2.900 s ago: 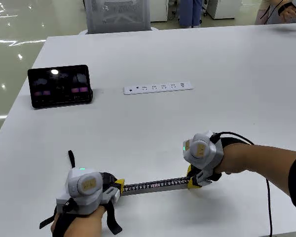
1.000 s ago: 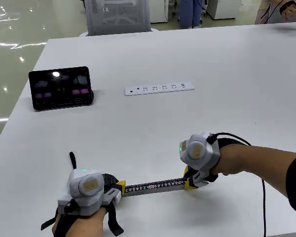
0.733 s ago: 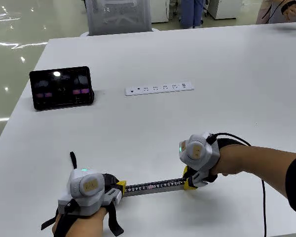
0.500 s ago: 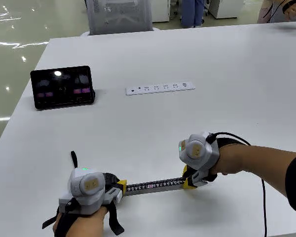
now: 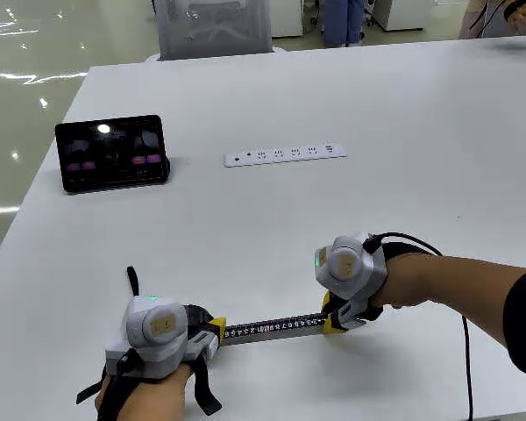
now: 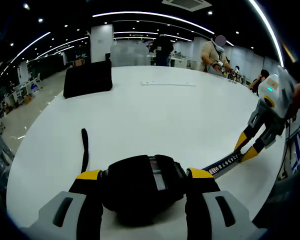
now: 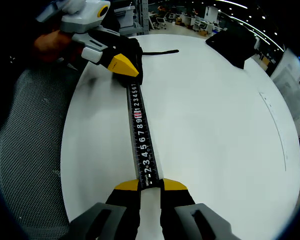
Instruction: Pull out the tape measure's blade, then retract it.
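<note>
The left gripper (image 6: pixel 146 176) clamps the black rounded tape-measure case (image 6: pixel 140 192) on the white table (image 5: pixel 351 210), the right gripper (image 7: pixel 151 185) pinches the tip of its dark numbered blade (image 7: pixel 141 135), so the pull-out looks done and the next move is probably easing that tip steadily back toward the case.

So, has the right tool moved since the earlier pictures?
Yes: against the power strip, the right tool, gripping the blade, has shifted slightly left, toward the left tool.
</note>
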Tool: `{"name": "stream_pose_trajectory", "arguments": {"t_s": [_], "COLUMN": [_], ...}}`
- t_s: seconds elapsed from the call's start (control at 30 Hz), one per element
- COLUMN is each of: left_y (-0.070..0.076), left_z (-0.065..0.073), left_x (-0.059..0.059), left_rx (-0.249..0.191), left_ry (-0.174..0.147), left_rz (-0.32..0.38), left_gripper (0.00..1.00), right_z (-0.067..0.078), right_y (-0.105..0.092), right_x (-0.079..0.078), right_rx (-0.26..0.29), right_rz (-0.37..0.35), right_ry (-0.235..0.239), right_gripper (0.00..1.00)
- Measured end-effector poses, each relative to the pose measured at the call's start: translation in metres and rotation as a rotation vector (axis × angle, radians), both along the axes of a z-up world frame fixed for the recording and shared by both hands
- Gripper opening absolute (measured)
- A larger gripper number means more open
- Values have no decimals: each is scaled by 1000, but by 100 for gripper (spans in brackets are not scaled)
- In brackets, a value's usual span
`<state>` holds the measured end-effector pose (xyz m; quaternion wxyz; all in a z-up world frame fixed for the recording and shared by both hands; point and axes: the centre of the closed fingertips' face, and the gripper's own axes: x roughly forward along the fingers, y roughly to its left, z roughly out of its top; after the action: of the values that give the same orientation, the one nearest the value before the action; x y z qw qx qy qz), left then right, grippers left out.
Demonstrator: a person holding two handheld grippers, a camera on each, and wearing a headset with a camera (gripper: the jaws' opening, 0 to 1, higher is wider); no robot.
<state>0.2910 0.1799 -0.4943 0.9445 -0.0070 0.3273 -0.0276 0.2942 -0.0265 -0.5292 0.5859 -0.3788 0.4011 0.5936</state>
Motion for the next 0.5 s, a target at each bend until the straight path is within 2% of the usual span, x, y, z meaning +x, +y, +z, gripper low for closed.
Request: {"name": "stream_pose_trajectory", "arguments": {"t_s": [0.5], "left_y": [1], "left_z": [1], "left_x": [0], "left_rx": [0], "left_ry": [-1], "left_rz": [-1], "left_gripper": [62], "right_z": [-1], "right_y": [6], "right_x": [0], "right_rx": [9], "right_rz": [-2], "right_ry": [4], "right_gripper": [11]}}
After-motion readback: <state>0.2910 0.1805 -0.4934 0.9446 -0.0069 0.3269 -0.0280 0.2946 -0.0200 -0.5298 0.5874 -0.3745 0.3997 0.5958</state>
